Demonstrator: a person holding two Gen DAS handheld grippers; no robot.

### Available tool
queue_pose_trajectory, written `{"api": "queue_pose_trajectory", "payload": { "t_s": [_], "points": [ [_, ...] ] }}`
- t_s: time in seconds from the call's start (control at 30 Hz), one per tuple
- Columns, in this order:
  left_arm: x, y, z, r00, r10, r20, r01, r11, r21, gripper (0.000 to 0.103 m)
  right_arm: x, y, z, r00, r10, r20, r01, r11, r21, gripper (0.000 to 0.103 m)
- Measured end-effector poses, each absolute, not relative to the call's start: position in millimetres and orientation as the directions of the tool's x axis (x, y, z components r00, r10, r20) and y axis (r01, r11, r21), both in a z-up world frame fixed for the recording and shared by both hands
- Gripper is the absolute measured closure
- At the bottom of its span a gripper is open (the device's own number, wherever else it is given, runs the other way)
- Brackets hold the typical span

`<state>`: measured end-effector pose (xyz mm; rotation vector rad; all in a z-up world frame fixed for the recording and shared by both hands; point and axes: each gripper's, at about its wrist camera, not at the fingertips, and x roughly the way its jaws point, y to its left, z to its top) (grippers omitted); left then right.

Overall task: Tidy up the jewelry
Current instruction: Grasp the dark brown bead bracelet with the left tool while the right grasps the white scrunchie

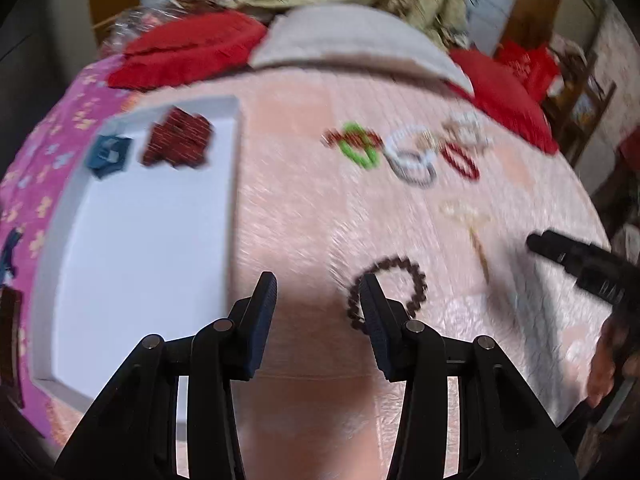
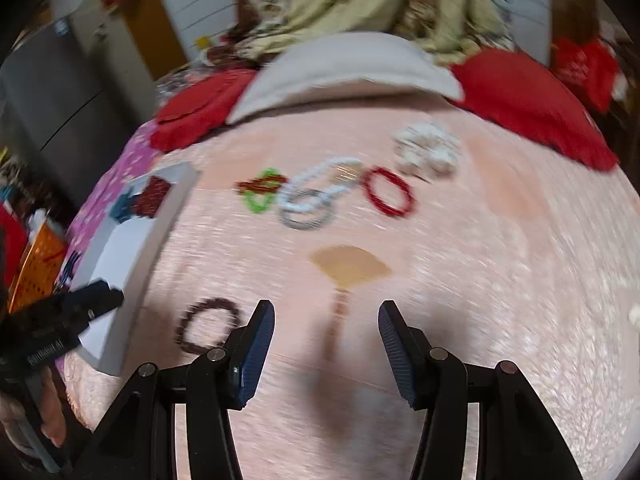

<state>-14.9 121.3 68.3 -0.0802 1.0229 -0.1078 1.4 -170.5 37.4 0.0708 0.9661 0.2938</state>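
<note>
White tray (image 1: 152, 240): lies toward the left edge of the pink bedspread (image 1: 304, 208); a dark red box (image 1: 178, 142) and a smaller blue box (image 1: 109, 156) sit in its far end, and the rest of its floor is bare.

Left gripper (image 1: 318, 280): jaws spread wide, holding nothing, low over the bedspread just right of the tray's right rim.

Dark bead bracelet (image 1: 386, 288): lies flat on the bedspread at the near side; the right finger of the left gripper overlaps its left arc, so the ring sits slightly right of the gap, not centred in it. Contact cannot be told through the blur.

Nearer arm: the left one, by my reading; in the right wrist view the bracelet lies off to the left of that claw's left finger.

Fan-shaped hairpin (image 2: 348, 276): lies ahead of the right gripper (image 2: 326, 308), its long axis running from the near edge away, handle toward the claw and almost in line with the gap.

Right gripper: jaws wide apart, empty.

Far row: green bracelet (image 1: 358, 148), white bead strands (image 1: 412, 156), red bracelet (image 1: 460, 160), well beyond both claws.

Likely next: a small shift right by the left claw to straddle one arc of the dark ring.
</note>
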Motion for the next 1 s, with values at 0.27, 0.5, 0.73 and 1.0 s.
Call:
{"api": "queue_pose_trajectory", "payload": {
  "t_s": [0.27, 0.5, 0.73, 1.0],
  "points": [
    [1.2, 102.2, 33.4, 0.455, -0.199, -0.868, 0.086, 0.98, -0.18, 0.061, 30.3, -203.4, 20.0, 0.54, 0.243, -0.806, -0.143, 0.97, 0.196, 0.051],
    [15.0, 107.9, 21.2, 0.454, -0.229, -0.861, 0.074, 0.973, -0.22, 0.061, 103.5, -220.3, 19.6, 0.567, 0.208, -0.797, -0.074, 0.977, 0.202, 0.051],
    [14.5, 101.4, 20.8, 0.469, -0.251, -0.847, 0.109, 0.968, -0.226, 0.061, 177.8, -227.4, 16.7, 0.585, 0.203, -0.786, 0.013, 0.966, 0.259, 0.051],
    [6.7, 78.1, 17.7, 0.508, -0.129, -0.852, 0.17, 0.984, -0.048, 0.088, 210.9, -225.6, -1.3, 0.563, 0.167, -0.809, 0.042, 0.972, 0.23, 0.059]
  ]
}}
